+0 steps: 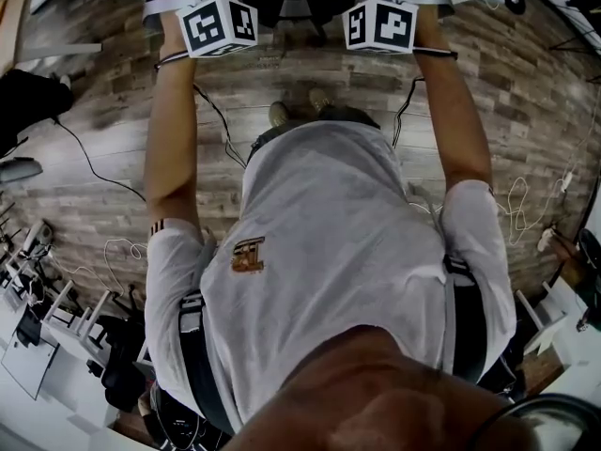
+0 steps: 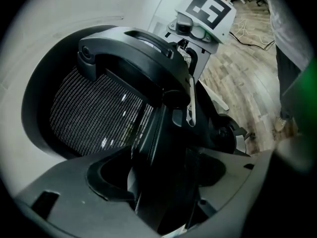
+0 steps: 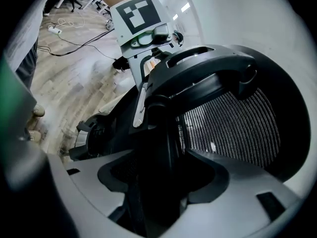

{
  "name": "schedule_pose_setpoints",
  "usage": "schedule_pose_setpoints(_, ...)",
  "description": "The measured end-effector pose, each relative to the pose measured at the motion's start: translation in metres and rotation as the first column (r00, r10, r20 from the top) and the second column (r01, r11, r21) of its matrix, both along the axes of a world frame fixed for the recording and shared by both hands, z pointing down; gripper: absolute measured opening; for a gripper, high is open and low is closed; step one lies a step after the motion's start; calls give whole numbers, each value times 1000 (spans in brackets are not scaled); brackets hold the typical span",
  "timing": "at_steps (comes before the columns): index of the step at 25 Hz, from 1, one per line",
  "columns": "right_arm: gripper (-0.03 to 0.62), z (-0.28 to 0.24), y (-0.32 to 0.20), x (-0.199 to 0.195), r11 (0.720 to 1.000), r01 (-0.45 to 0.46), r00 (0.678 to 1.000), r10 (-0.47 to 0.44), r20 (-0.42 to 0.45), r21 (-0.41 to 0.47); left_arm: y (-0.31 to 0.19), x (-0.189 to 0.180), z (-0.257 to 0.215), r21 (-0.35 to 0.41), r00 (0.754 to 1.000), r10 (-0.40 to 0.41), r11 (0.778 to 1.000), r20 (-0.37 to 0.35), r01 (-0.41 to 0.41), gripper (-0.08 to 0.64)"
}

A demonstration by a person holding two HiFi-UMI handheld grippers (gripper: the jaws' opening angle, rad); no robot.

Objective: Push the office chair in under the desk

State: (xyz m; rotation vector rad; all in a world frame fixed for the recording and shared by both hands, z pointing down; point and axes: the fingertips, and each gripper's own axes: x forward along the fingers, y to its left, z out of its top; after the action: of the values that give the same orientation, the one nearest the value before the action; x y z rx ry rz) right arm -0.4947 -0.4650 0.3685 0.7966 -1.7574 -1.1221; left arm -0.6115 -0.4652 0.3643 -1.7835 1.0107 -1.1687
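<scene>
Left claw (image 2: 166, 178), right claw (image 3: 163, 178) clamp chair back (image 2: 94, 118); head view crops it.

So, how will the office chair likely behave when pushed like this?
The office chair's hard back frame should pass pushes stiffly; its mesh would give. With left gripper and right gripper clamped on it, uneven pushing may swivel it. The plank floor looks smooth, easing travel.

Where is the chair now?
In both gripper views the office chair fills the middle, its back frame clamped by the left gripper and right gripper, side by side.
</scene>
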Motion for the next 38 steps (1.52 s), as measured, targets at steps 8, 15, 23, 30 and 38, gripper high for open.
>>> schedule_pose_setpoints(8, 258, -2, -26, -10, 1000, -4, 1000, 4, 3, -6, -24, -10, -2, -1, 1000, -6, 1000, -2, 6, 334)
schedule_pose_setpoints(15, 258, -2, -47, -15, 1000, -3, 1000, 3, 6, -14, -44, -14, 0, -7, 1000, -17, 1000, 2, 17, 334)
schedule_pose_setpoints(23, 258, -2, -57, -33, 1000, 22, 1000, -22, 16, 0, -62, -33, 0, -17, 999, -42, 999, 9, 42, 336)
schedule_pose_setpoints(30, 259, -3, -59, -40, 1000, 16, 1000, -16, 10, -1, -66, -39, -1, -13, 999, -32, 999, 2, 32, 341)
schedule_pose_setpoints(38, 259, -3, -51, -40, 1000, 5, 1000, -5, -3, 3, -58, -38, -1, -1, 1000, -14, 1000, 3, 14, 342)
